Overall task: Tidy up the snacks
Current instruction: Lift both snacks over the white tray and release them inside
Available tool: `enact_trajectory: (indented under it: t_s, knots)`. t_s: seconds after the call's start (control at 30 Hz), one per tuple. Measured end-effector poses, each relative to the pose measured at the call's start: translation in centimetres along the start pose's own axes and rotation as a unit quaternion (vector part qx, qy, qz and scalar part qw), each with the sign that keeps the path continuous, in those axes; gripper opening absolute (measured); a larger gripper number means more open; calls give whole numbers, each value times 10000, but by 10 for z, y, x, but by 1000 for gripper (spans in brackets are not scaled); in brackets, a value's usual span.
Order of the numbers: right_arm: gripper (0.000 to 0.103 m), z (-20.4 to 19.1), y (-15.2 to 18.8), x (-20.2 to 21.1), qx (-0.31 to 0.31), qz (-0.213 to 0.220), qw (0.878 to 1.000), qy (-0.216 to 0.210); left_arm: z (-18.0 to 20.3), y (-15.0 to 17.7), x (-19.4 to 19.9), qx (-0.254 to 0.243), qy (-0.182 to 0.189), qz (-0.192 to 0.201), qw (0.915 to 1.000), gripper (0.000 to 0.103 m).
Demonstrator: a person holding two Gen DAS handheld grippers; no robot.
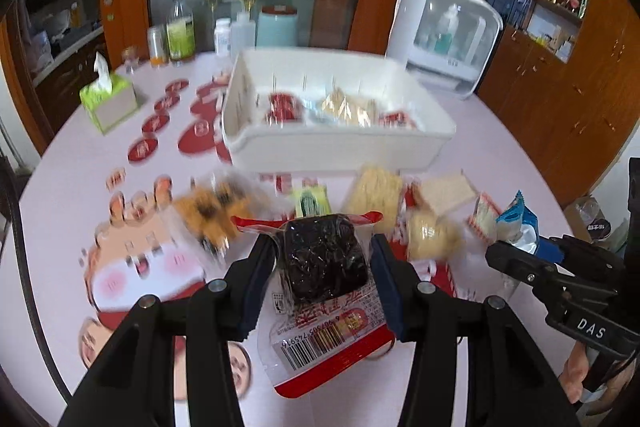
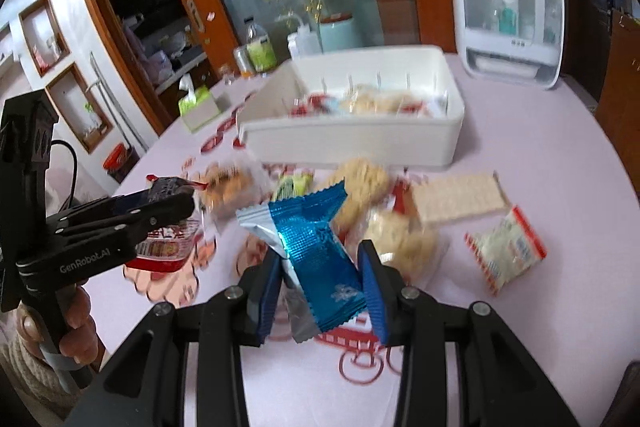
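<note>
The left gripper [image 1: 323, 259] is clamped on a dark cake [image 1: 325, 259] in a clear red-edged wrapper with a barcode, held above the table [image 1: 500, 147]. The right gripper [image 2: 320, 259] pinches a shiny blue packet [image 2: 316, 247], crinkled foil with a silver end, also lifted. Just ahead of both lies the loose heap not yet sorted: a brown-speckled pastry [image 1: 212, 211] ahead to the left, a small green packet [image 1: 310, 201], a pale yellow cake [image 1: 376, 195], a square wafer [image 2: 456, 197], a round crumbly cake [image 2: 400, 243] and a red-striped sachet [image 2: 506, 247] off to the right. Beyond the heap stands the white bin [image 1: 332, 151], which already holds several red-wrapped and pale snacks, blurred here. By my judgement the job is roughly halfway: some snacks are binned, two are in hand, and about six remain on the table.
</note>
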State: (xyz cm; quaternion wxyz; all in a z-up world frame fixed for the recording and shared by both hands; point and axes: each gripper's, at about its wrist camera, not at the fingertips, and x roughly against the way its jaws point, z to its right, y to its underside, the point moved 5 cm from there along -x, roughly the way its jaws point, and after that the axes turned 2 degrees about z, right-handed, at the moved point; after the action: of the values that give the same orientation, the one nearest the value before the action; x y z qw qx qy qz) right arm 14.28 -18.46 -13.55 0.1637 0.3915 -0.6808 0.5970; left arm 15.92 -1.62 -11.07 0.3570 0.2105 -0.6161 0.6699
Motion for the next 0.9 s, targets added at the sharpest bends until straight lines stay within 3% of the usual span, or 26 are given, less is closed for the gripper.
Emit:
enact_trajectory:
  t_s: [0.17, 0.3, 0.5, 0.7, 0.9]
  knots:
    - [38, -1, -53, 16, -74, 277, 9994, 182, -3, -55, 15, -213, -66, 247, 9994, 47]
    - [38, 0, -98, 31, -136, 547, 9979, 311, -2, -104, 24, -490, -407, 551, 9964, 48]
    - [38, 0, -162, 47, -112, 996, 9936, 518, 2, -165, 25, -691, -608, 757, 9929, 48]
    - [38, 10, -212, 36, -182, 1183, 9897, 779, 6, -209, 9, -793, -717, 783, 9912, 48]
    - [38, 20, -235, 7, -261, 1103, 9894, 907, 1, -243, -12, -712, -808, 829, 9907, 48]
